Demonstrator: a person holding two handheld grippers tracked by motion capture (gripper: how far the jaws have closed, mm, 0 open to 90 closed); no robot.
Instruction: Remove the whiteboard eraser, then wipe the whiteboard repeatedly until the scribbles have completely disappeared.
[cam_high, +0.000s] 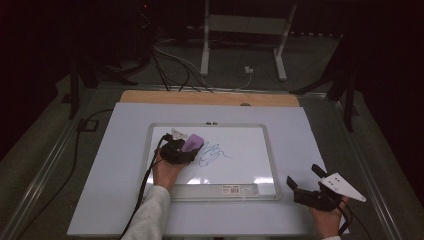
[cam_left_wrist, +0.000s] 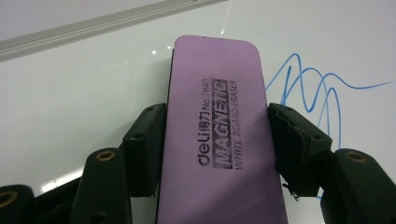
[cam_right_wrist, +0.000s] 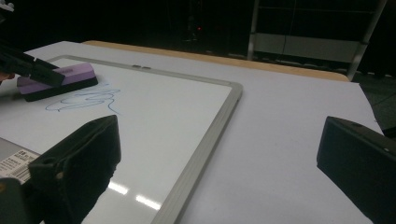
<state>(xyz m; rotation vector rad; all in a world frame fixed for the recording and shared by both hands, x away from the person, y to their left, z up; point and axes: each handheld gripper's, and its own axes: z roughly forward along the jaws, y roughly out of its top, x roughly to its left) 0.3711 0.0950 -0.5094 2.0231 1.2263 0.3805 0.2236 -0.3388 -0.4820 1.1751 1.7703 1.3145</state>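
Left gripper view reads print on purple eraser (cam_left_wrist: 217, 135) pinched in left claw (cam_left_wrist: 217, 144), right claw (cam_high: 306, 177) gaping empty.

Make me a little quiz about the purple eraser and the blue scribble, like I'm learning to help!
1. Which gripper holds the purple eraser? A) left B) right C) neither
2. True or false: the blue scribble is on the whiteboard.
3. Fill in: the right gripper has its jaws ____, with nothing between them.

Key: 1. A, the left gripper clamps the eraser by its long sides. 2. True, just beside the eraser. 3. Open; it sits off the board, on the white table sheet.
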